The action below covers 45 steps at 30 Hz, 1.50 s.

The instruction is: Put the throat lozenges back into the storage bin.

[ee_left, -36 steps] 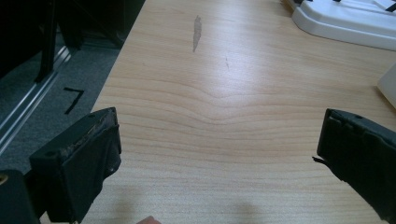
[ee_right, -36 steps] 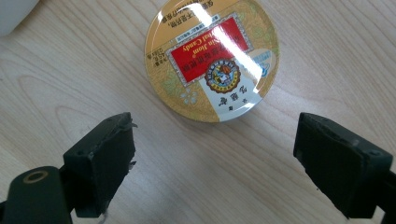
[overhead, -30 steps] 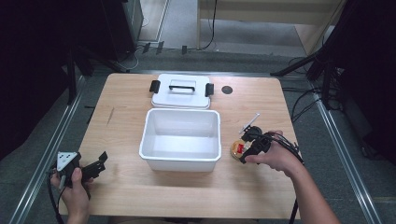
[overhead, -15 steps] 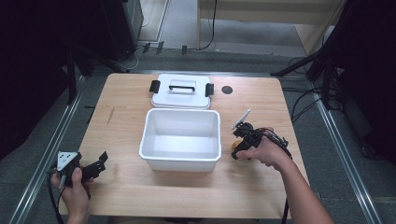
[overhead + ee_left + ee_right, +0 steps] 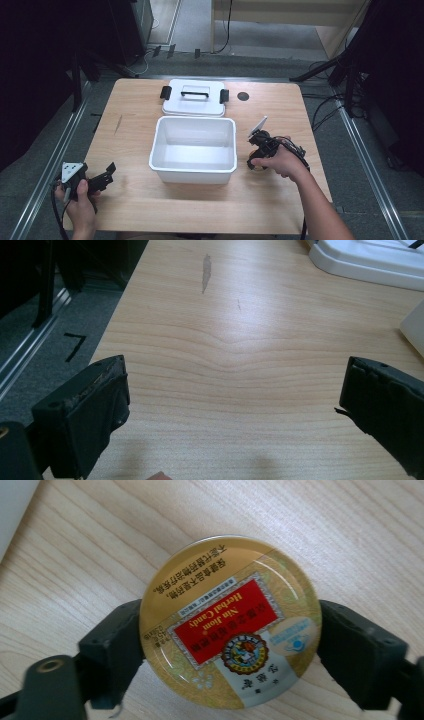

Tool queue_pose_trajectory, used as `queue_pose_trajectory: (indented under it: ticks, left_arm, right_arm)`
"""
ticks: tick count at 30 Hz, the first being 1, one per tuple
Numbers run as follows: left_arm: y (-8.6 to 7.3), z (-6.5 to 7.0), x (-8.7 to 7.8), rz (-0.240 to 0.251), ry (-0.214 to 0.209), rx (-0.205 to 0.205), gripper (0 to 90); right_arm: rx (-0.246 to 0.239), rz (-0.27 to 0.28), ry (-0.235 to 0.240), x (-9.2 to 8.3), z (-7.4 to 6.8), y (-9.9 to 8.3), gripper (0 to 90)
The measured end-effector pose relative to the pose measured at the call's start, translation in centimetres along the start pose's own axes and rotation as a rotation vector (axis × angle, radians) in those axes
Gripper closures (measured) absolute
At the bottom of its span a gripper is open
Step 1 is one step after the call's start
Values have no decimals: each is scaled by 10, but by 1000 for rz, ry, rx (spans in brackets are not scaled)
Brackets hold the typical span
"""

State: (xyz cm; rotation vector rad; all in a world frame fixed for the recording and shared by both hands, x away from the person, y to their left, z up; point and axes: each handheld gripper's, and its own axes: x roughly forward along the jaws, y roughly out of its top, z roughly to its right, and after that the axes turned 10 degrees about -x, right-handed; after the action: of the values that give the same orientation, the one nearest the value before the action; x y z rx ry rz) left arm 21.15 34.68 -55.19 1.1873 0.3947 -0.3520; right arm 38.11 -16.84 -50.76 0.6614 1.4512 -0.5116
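A round gold candy tin (image 5: 230, 620) with a red label sits between the two black jaws of my right gripper (image 5: 232, 655), which press on its opposite sides. It is just over the wooden table. From above, the right gripper (image 5: 260, 149) is just right of the white bin (image 5: 192, 120), and the gripper and the hand mostly cover the tin. My left gripper (image 5: 106, 173) is near the table's front left corner. In its own view the left gripper (image 5: 235, 410) is open, its jaws spread wide over bare wood.
The empty white bin stands mid-table, and its white lid (image 5: 192, 102) with a black handle and clips lies flat just behind it. A small black disc (image 5: 243, 96) sits at the back right. Bare wood (image 5: 260, 210) lies in front of the bin.
My right gripper has shifted a little to the left, toward the bin, and has come over the tin, which showed beside it before. The left gripper has stayed put.
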Motion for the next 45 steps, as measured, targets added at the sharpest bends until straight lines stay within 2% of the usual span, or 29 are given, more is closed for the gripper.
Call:
queue_pose_trajectory:
  ticks: [6,17,28,38,45]
  left_arm:
    - [0,0,0,1,-1,1,2]
    - [0,0,0,2,-1,0,2]
    - [0,0,-1,7,0,5,2]
    - [0,0,-1,8,0,3,2]
    - [0,0,-1,10,0,0,2]
  right_arm:
    - [8,-8,30,0,3,-1,204]
    - [-10,16,27,-9,5,-6,204]
    - [-28,41,25,-36,6,-7,205]
    - [-73,71,43,-67,3,-4,205]
    - [-89,79,43,-82,3,-2,205]
